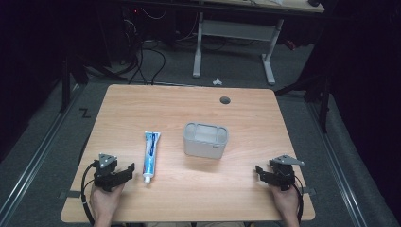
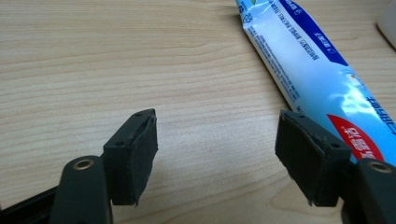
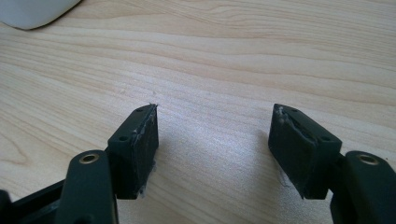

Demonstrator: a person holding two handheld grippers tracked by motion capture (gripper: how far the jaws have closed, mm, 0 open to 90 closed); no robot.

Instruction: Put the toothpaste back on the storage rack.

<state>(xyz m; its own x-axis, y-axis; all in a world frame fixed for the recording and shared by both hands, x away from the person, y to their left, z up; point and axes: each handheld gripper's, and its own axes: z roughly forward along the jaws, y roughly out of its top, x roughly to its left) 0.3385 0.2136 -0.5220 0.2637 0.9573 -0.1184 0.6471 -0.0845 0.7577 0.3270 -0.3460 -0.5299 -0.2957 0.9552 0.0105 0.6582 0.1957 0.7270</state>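
Left gripper [image 2: 215, 154], jaws wide and empty, sits just left of the toothpaste tube [image 2: 308, 70], likely lining up a grab for the grey bin [image 1: 205, 139] beyond; right gripper [image 3: 212, 149] waits wide open.

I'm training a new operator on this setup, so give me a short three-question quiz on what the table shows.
1. True or false: the left gripper is shut on the toothpaste tube.
2. Which gripper lies nearer the tube: A left, B right?
3. What stands right of the tube?

Key: 1 false, its jaws stand open over bare wood. 2 A. 3 the grey divided container.
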